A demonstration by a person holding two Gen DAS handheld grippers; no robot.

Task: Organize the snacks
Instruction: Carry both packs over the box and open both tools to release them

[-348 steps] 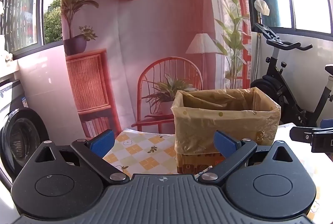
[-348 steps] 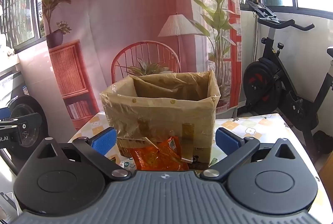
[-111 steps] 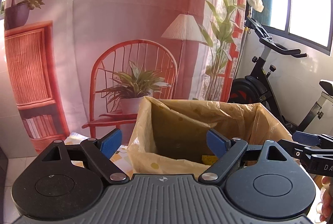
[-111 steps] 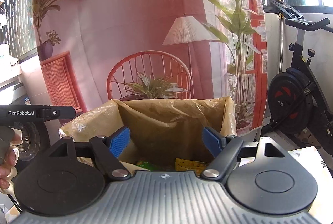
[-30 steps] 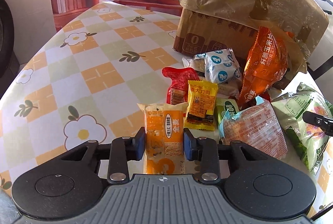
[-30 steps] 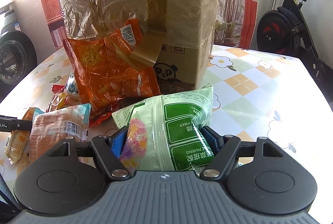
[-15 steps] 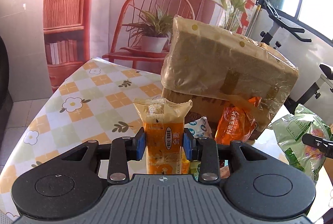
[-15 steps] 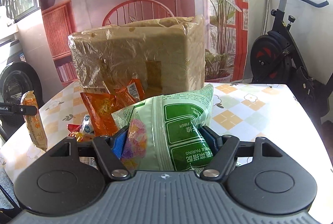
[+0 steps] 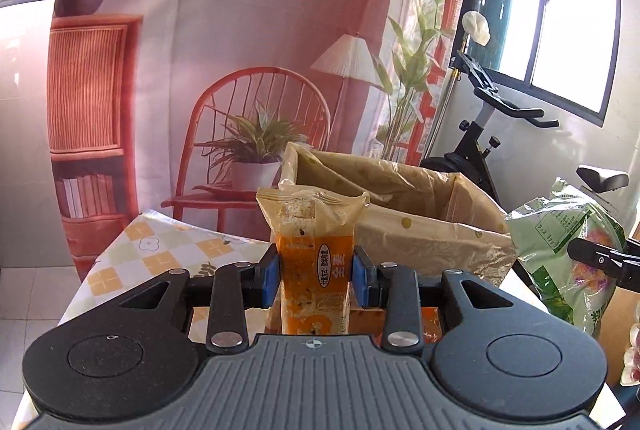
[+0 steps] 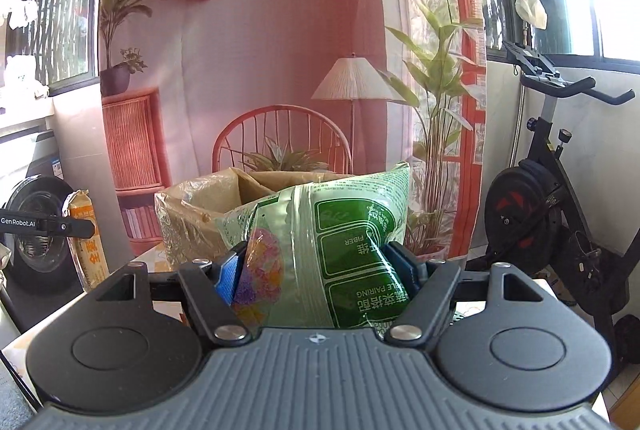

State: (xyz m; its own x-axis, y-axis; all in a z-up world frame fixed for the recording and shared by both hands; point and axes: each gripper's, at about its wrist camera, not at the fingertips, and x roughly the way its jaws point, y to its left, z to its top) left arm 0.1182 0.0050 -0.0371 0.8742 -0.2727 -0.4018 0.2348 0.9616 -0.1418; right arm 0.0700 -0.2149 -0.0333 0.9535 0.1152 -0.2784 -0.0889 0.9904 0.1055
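Before the lined box [image 9: 400,226], orange packet [image 9: 314,262] upright, clenched in left gripper [image 9: 315,275]; green bag [image 10: 336,250] in right gripper's [image 10: 320,272] grasp.

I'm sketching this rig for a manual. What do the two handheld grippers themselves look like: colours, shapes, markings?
Both match: a ribbed dark grey body, two black rounded housings with circular recesses, and black linkage bars with silver pivot pins. The left gripper and right gripper carry blue finger pads. White "GenRobot.AI" lettering runs along the left gripper's side.
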